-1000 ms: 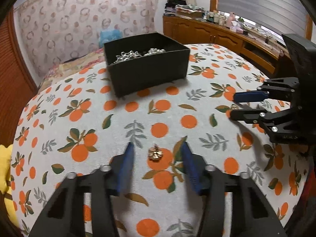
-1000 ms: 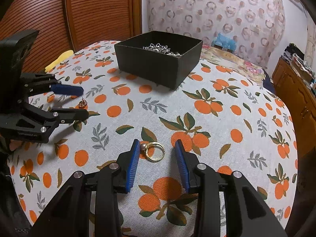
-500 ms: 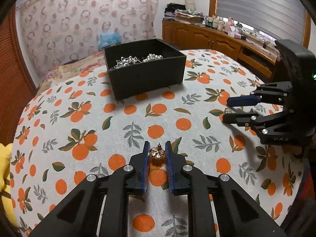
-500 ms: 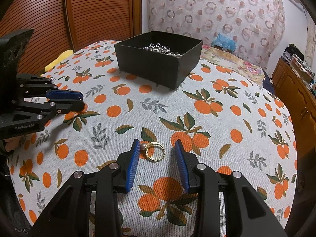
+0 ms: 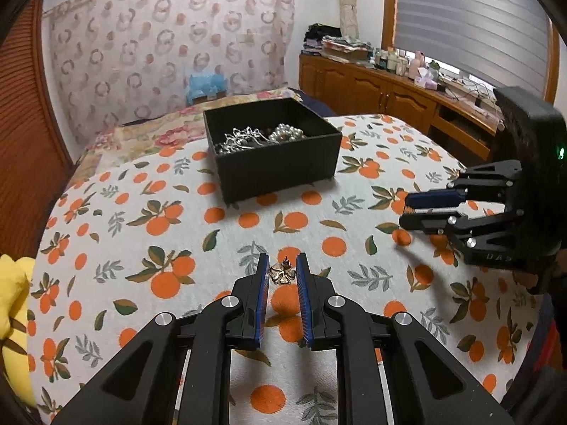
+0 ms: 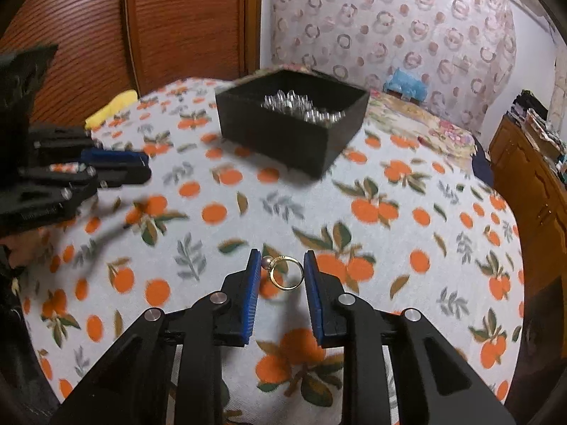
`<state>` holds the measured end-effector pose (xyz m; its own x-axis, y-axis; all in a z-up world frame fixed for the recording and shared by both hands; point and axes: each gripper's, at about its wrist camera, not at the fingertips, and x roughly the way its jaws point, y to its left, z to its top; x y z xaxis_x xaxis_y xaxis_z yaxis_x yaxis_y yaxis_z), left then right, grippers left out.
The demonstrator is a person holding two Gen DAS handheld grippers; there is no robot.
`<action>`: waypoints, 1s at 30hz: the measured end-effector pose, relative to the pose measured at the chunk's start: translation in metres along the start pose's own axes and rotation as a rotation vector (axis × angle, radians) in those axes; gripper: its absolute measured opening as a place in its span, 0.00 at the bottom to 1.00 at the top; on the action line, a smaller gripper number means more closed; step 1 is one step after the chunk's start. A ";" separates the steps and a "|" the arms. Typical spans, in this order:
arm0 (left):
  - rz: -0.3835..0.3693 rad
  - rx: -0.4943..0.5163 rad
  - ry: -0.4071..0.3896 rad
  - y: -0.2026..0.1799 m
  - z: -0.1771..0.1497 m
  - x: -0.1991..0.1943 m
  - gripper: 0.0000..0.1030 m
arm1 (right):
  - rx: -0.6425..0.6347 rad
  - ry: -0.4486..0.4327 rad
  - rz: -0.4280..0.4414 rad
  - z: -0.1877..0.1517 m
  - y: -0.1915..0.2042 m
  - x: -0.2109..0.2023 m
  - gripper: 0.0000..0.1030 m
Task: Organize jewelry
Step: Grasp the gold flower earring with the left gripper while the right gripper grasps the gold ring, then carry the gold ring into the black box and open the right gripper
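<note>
My left gripper [image 5: 282, 272] is shut on a small gold flower earring [image 5: 282, 273] and holds it above the orange-print tablecloth [image 5: 141, 248]. My right gripper [image 6: 281, 272] is shut on a gold ring with a pearl [image 6: 285, 272] and holds it off the cloth. A black open box [image 5: 273, 163] with silver and pearl jewelry inside stands further back on the table; it also shows in the right wrist view [image 6: 290, 124]. Each gripper shows in the other's view: the right one [image 5: 407, 209], the left one [image 6: 141, 170].
A yellow cloth [image 5: 10, 301] lies at the table's left edge. A bed with a floral cover [image 5: 141, 134] is behind the table. Wooden cabinets [image 5: 372, 92] with clutter run along the right wall. A wooden slatted door [image 6: 159, 17] stands behind the table.
My left gripper closed on the flower earring and lifted it. My right gripper closed on the pearl ring and lifted it; both views now look from higher up.
</note>
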<state>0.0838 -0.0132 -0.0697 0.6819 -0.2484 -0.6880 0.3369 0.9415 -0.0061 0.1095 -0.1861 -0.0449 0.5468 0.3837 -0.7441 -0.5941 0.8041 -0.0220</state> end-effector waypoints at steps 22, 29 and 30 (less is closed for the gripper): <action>0.023 -0.038 -0.073 0.032 0.049 0.003 0.14 | 0.080 -0.072 -0.007 0.119 -0.036 0.048 0.26; 0.044 -0.022 -0.079 0.037 0.068 0.012 0.14 | 0.136 -0.078 0.031 0.130 -0.050 0.070 0.27; 0.049 -0.017 -0.079 0.037 0.071 0.014 0.14 | 0.134 -0.082 0.033 0.131 -0.050 0.072 0.27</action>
<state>0.1523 0.0024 -0.0277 0.7463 -0.2188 -0.6287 0.2916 0.9564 0.0133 0.2554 -0.1391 -0.0100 0.5779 0.4427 -0.6856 -0.5315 0.8417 0.0955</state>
